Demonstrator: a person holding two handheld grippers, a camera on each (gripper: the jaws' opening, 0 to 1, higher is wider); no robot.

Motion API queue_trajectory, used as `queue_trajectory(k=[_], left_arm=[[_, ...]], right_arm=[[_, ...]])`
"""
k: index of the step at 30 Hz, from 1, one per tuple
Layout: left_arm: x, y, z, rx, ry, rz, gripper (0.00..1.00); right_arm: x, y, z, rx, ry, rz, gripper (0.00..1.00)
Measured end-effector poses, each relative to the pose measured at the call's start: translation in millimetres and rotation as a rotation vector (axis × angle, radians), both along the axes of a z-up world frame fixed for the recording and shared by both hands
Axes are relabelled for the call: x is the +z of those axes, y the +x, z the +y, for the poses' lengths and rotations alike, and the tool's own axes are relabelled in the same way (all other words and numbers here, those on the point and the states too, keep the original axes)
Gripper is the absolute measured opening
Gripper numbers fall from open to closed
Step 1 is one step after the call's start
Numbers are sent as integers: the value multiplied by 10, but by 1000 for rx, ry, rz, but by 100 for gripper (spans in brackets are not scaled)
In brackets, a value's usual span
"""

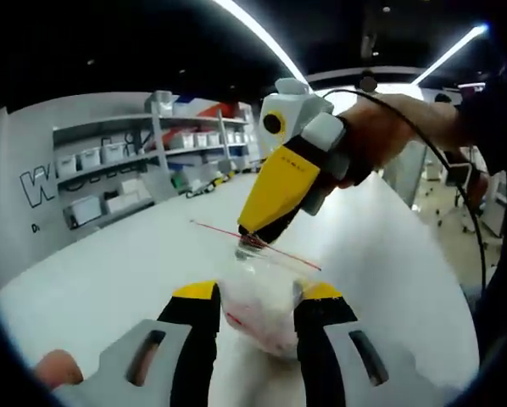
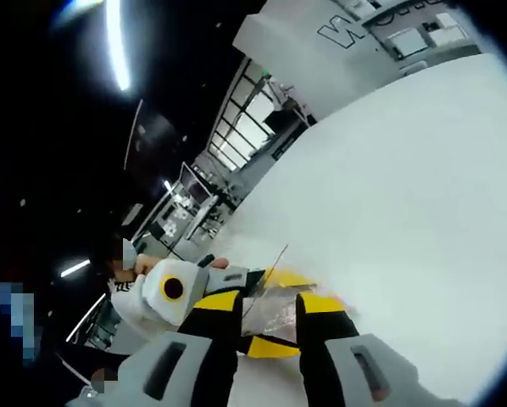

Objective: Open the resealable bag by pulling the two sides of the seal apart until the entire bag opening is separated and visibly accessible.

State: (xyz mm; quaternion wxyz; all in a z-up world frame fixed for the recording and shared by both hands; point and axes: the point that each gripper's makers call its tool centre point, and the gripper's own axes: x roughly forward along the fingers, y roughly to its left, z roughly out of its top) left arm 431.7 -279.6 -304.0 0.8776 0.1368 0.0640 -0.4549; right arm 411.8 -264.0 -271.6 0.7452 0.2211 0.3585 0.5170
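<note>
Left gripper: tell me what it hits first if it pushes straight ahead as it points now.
The bag, already between the left gripper's tips. Just past it, likely the right gripper pinching the red seal strip; depth is unclear.

White table (image 1: 135,263), wall shelving (image 1: 118,170), ceiling light strips (image 1: 262,38).

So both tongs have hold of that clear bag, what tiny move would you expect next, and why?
Probably pull the right tongs away from the left tongs. Each seems to pinch the bag near its red seal line, which looks barely parted.
</note>
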Motion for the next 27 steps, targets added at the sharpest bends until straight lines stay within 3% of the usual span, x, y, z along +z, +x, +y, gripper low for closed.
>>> queue_trajectory(k=[13, 27], left_arm=[[-1, 10, -11, -2, -2, 0, 34], [3, 9, -10, 0, -3, 0, 34]], right_arm=[[-31, -11, -7, 4, 1, 1, 13], [-20, -17, -40, 3, 15, 12, 12]])
